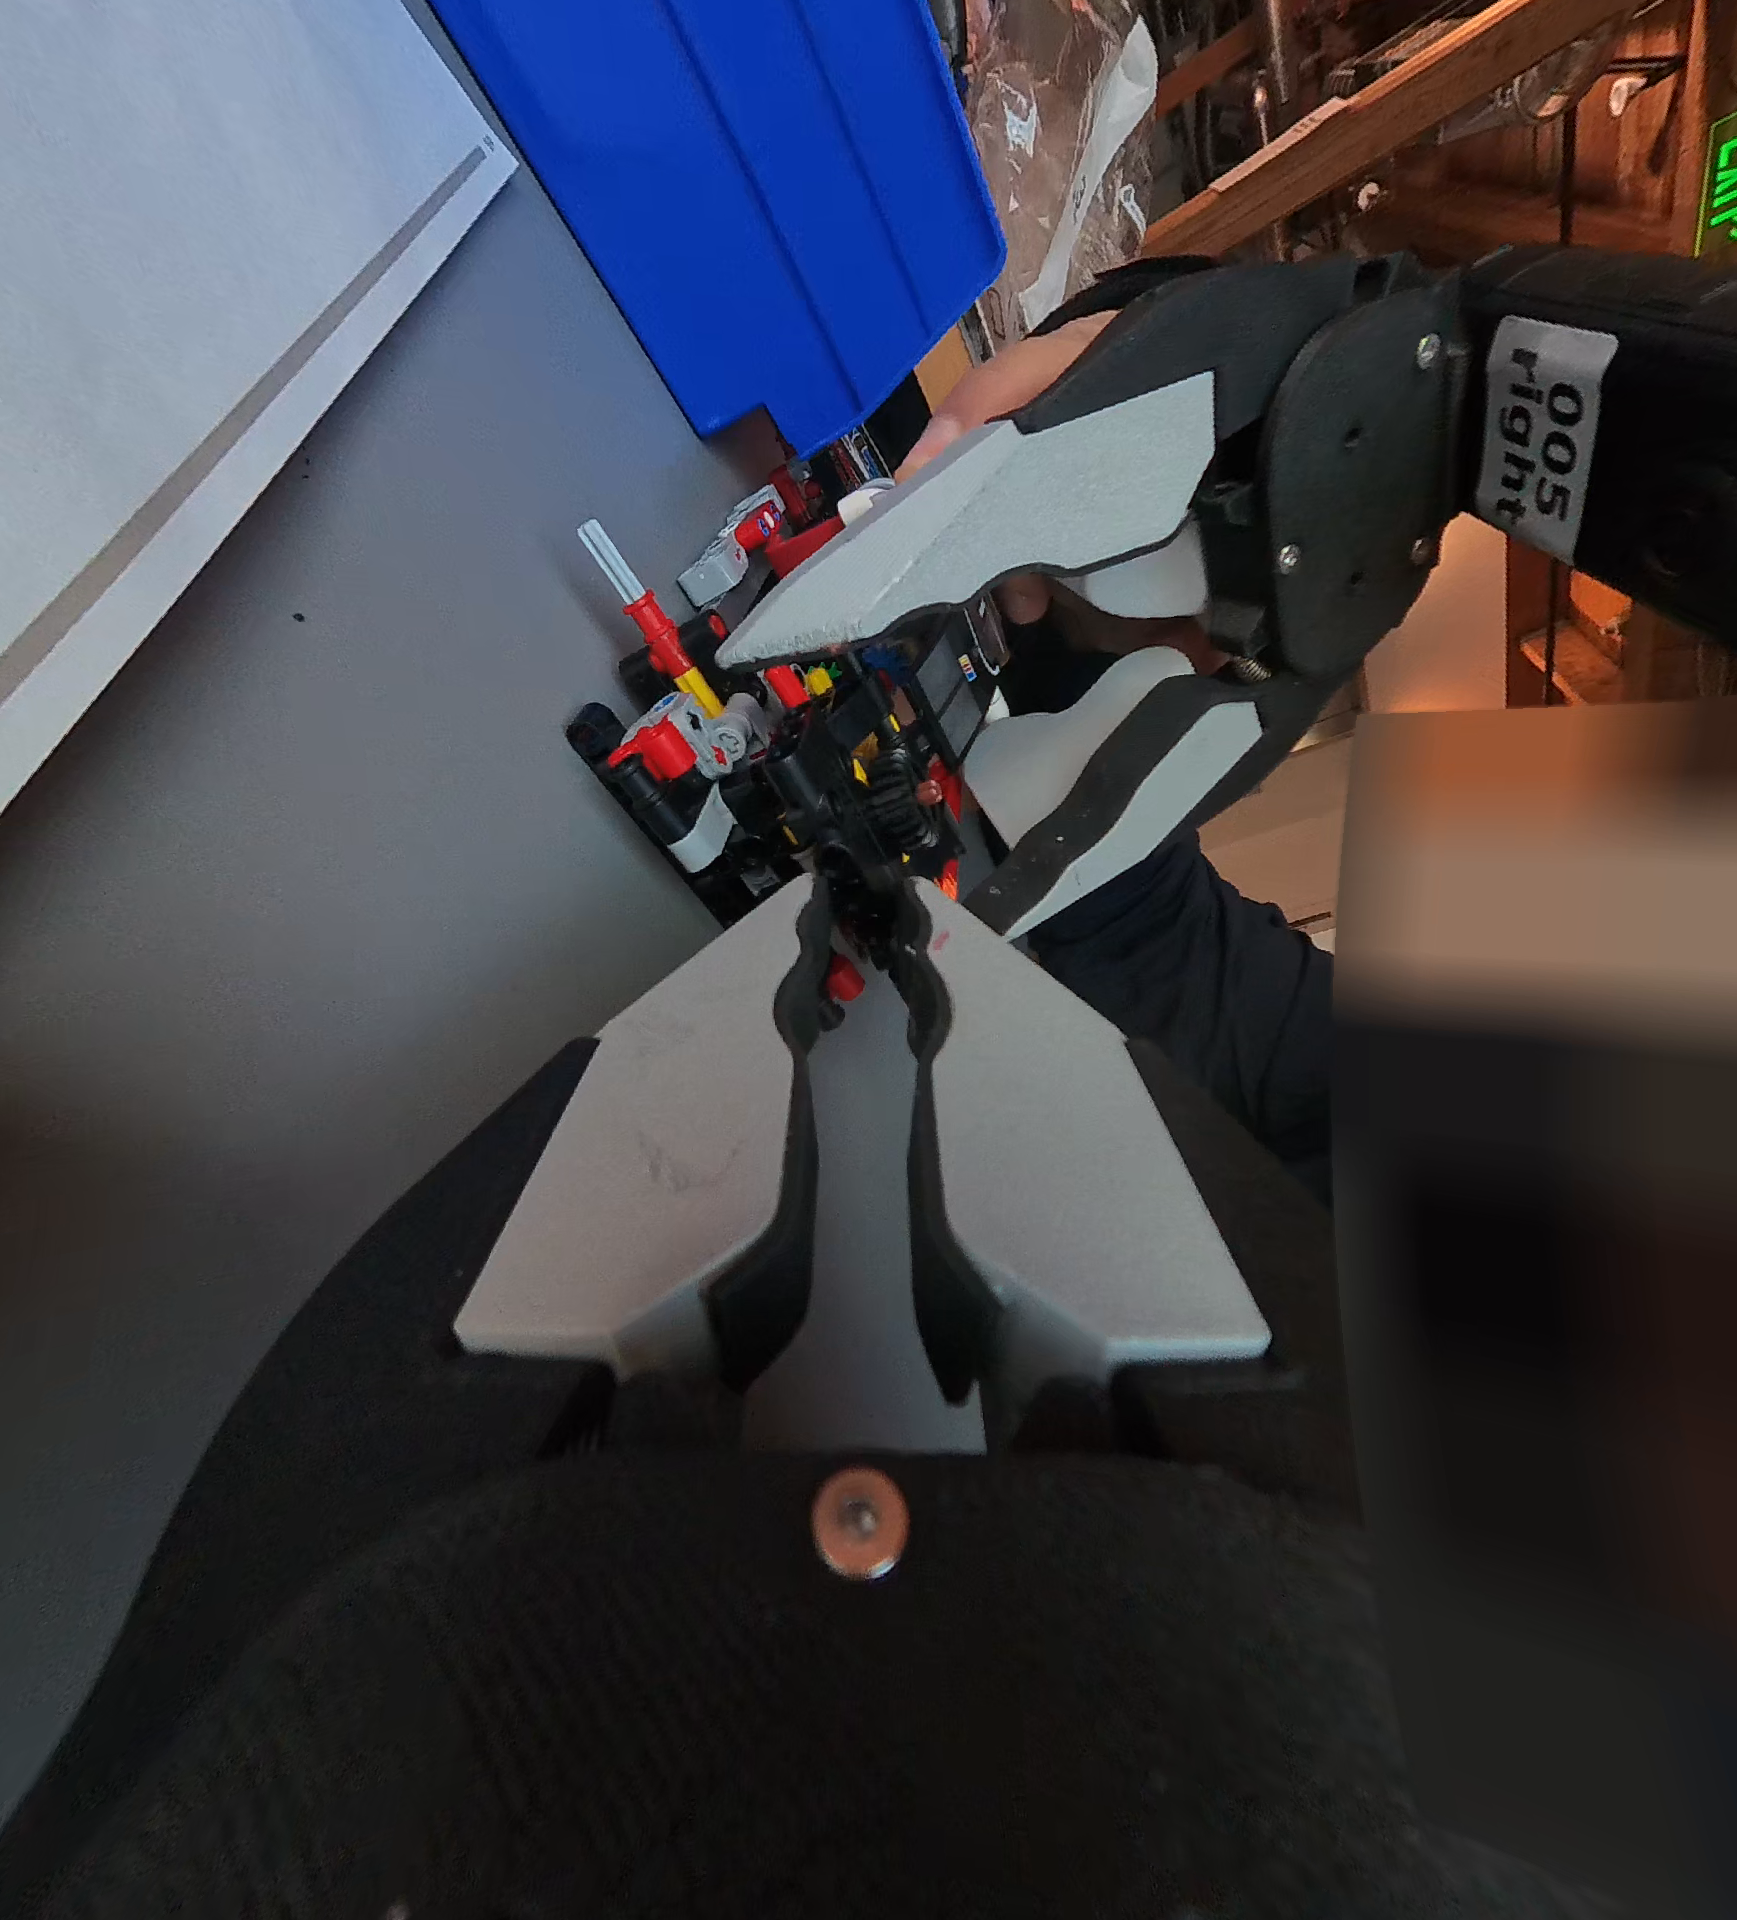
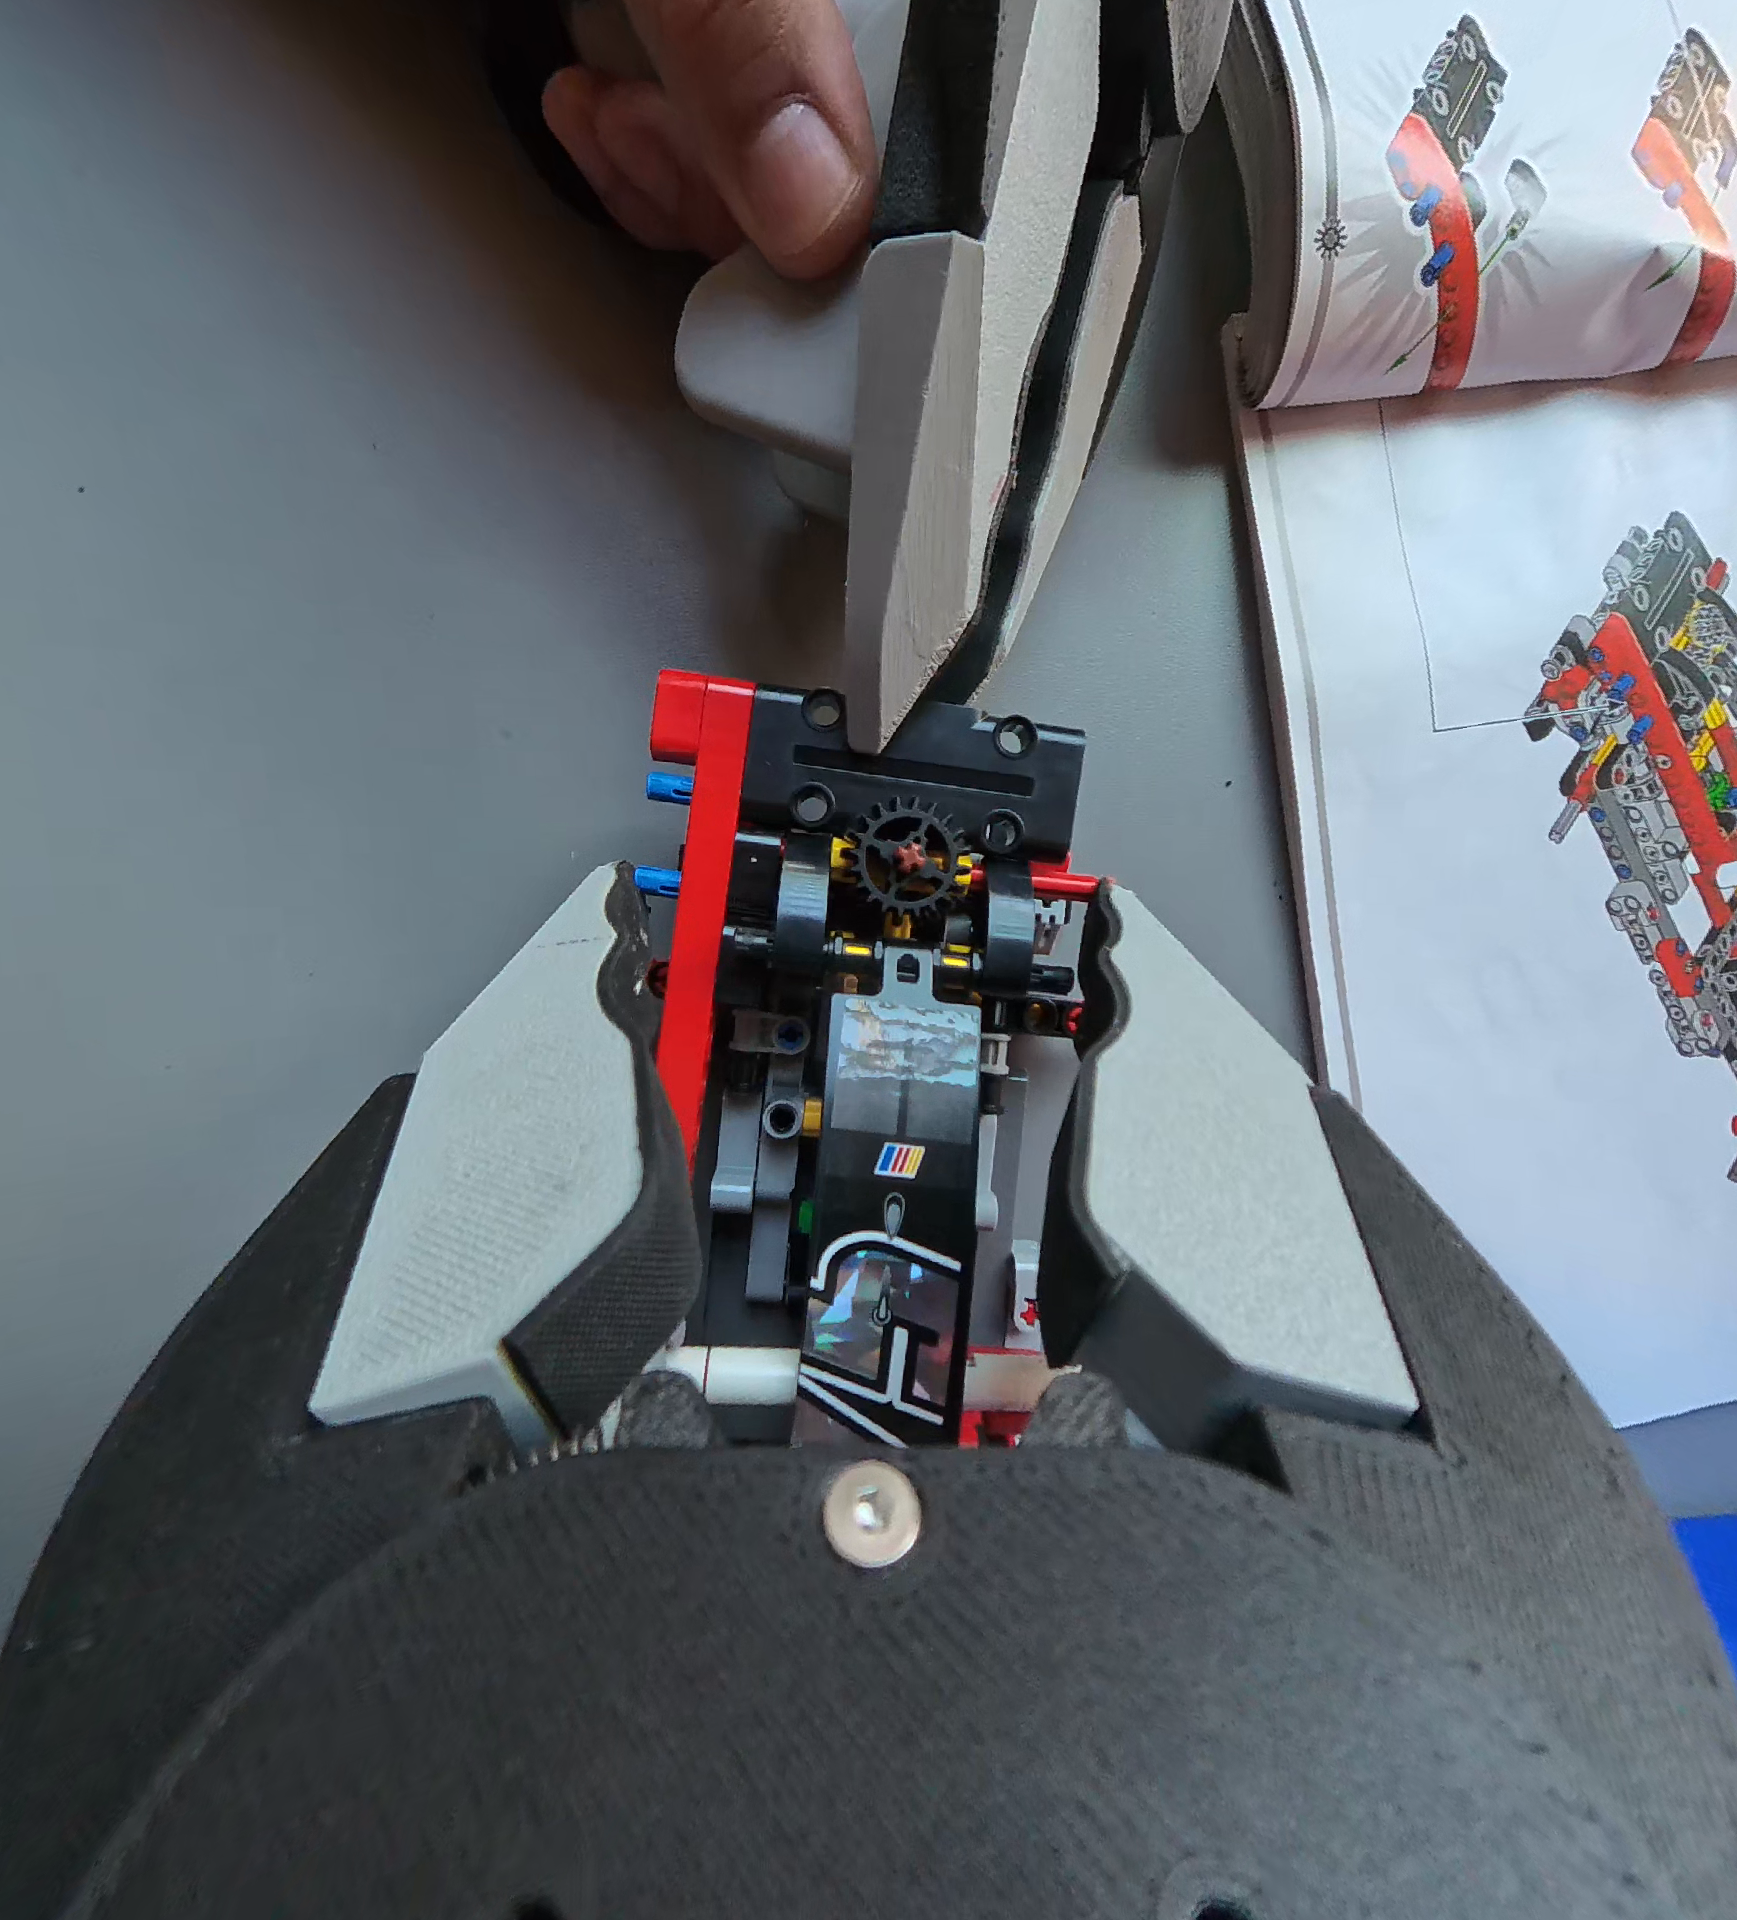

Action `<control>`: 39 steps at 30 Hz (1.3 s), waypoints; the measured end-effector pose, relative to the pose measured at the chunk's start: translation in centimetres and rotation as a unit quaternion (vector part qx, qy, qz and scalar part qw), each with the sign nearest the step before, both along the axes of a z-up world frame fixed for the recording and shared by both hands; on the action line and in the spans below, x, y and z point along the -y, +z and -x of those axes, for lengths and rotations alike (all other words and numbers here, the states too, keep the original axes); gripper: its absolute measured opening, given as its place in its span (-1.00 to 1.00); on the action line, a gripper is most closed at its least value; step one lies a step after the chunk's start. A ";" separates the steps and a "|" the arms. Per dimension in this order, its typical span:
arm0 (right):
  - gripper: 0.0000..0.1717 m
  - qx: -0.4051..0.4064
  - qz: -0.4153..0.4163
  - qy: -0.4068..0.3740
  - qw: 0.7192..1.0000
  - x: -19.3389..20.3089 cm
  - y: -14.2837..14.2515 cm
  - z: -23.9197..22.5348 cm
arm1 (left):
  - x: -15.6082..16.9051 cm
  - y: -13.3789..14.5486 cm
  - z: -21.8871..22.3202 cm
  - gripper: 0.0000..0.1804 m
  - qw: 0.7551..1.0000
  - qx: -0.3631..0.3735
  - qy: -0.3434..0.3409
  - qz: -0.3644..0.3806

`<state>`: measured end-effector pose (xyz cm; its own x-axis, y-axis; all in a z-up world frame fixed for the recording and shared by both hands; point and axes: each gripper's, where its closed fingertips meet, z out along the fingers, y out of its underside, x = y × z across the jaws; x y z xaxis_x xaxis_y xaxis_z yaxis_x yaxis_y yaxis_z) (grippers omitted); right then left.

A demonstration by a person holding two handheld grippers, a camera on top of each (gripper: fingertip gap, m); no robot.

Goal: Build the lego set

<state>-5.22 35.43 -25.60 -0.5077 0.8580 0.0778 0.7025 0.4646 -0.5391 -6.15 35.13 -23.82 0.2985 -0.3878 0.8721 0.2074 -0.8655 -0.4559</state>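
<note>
We count one brick-built model [image 2: 874, 1039], two grippers, one open instruction booklet [image 2: 1529, 831] and one blue bin [image 1: 739, 187], all on or over a grey table [image 2: 272, 520]. Nearest in the right wrist view, our right gripper [image 2: 869, 935] stands spread wide around the model, its left pad against the model's red side beam [image 2: 698, 935] and its right pad meeting the tip of a thin red axle; it is grasping the model across its width. The model's long axis runs straight away along the fingers, with its black plate end [image 2: 926, 769] farthest out and a black gear [image 2: 908, 862] just short of that plate. Two blue pins stick out from the red beam on the model's left. Beyond the plate, our left gripper [image 1: 859, 914] comes in from the far side, its fingers nearly together and clenched on a small dark part at the model's end. A hand [image 2: 739, 135] shows behind it. The booklet lies right of the model. The bin stands beyond the model in the left wrist view; we cannot tell what is in it.
</note>
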 end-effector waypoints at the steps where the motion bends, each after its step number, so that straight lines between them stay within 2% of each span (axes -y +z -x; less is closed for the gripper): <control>1: -0.05 0.000 0.001 0.000 1.000 0.0 0.0 0.0 | 0.0 0.0 0.0 -0.89 1.000 0.000 0.000 0.000; 11: -0.04 -0.001 -0.002 -0.001 1.000 0.0 0.0 0.0 | 0.0 0.0 0.0 -0.89 1.000 -0.004 0.001 -0.004; 15: -0.04 0.000 0.026 -0.017 1.000 0.0 0.1 0.1 | -0.1 0.0 0.1 -0.88 1.000 -0.002 0.006 -0.004; 20: -0.03 -0.020 0.001 -0.014 1.000 -0.1 0.2 0.2 | -0.1 0.0 0.1 -0.88 1.000 -0.006 0.009 -0.007; 24: 0.15 -0.023 0.013 -0.009 1.000 0.2 0.4 -0.2 | -0.1 0.0 0.1 -0.88 1.000 -0.006 0.010 -0.011; 36: 0.03 -0.018 -0.036 -0.001 0.999 -0.8 0.2 -1.5 | -0.1 0.0 0.1 -0.88 1.000 -0.007 0.009 -0.012; 39: -0.06 -0.023 -0.042 0.002 0.999 -0.7 0.5 -1.4 | -0.1 0.0 0.1 -0.88 1.000 -0.009 0.011 -0.012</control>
<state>-3.80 36.16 -25.14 -0.5055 0.8452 0.1732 0.6763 0.5128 -0.5287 -6.29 35.24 -23.86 0.3226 -0.4010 0.8574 0.2189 -0.8497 -0.4797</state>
